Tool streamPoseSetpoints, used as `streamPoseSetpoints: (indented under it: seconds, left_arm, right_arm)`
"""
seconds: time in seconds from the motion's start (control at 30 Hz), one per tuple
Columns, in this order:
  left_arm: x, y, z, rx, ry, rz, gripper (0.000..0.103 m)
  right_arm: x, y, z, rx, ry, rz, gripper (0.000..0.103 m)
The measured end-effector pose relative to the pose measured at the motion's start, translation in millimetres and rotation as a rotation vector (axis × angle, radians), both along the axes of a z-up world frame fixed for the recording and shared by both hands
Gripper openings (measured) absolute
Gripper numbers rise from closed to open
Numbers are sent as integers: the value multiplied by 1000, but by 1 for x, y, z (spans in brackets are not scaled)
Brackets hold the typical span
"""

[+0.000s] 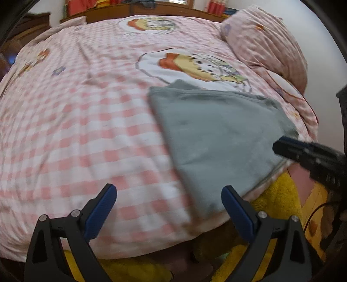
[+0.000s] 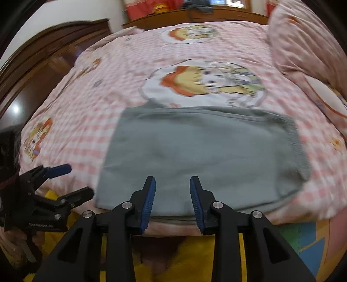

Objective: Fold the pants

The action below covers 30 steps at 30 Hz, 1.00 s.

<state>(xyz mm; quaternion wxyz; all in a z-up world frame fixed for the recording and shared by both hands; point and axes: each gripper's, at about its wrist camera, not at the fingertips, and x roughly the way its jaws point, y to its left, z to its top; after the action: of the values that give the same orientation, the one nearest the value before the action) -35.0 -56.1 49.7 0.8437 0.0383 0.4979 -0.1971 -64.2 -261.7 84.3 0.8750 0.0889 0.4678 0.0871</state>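
The grey pants (image 1: 216, 134) (image 2: 195, 156) lie folded into a flat rectangle on the pink checked bed cover (image 1: 86, 130) (image 2: 86, 91), close to its near edge. My left gripper (image 1: 168, 191) hovers open wide over the near left corner of the pants, its blue pads clear of the cloth. In the right wrist view the left gripper (image 2: 76, 181) sits just left of the pants. My right gripper (image 2: 172, 181) is partly open above the near edge of the pants and holds nothing. Its fingertip (image 1: 282, 147) pokes in from the right in the left wrist view.
A bunched pink duvet (image 1: 266, 50) (image 2: 303, 43) is piled at the far right of the bed. Dark wooden furniture (image 2: 43, 71) stands along the left side, and a wooden headboard (image 1: 151, 10) runs across the back. Yellow fleece clothing (image 1: 275, 195) (image 2: 195, 260) shows below the bed's near edge.
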Motion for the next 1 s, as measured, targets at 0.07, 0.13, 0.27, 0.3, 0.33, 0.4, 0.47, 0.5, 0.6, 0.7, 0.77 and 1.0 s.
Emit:
streamPoseSetpoints:
  seconds: [0.07,0.13,0.27,0.3,0.33,0.4,0.47,0.5,0.6,0.7,0.77,1.0]
  left_arm:
    - [3,13,-1,-14,18,25,100]
    - [4,22,-2,-13,24,43,100]
    - [6,41,-2,-10,18,84,100]
    - [6,45,-2,-16,20,93,100]
    - [7,51,-1,-24,23,106,100]
    - [7,60,0,-29,21,128,100]
    - [7,66,0,-29,20,144,100]
    - [7,70,0,-27,19,155,100]
    - [8,80,-1,-15,12,192,100]
    - [9,92,-2,-25,14,221,100]
    - [9,100,-4,-40,24,243,100]
    - [8,113,-8,-63,36,279,100]
  right_arm:
    - [5,18,-1,25,20,36,33]
    - [7,31,-1,39,25,60,33]
    - [12,54,0,31,32,89,33]
    - [12,57,-1,33,35,93,33]
    - [14,62,-1,36,39,98,33]
    - [15,69,-2,36,45,105,33]
    - [17,74,-2,34,52,111,33]
    - [18,77,-3,32,55,113,33]
    - [22,88,-4,20,70,123,33]
    - [27,99,-7,17,92,139,33]
    - [32,106,-9,22,97,149,33]
    - [47,129,-14,-53,103,154,33]
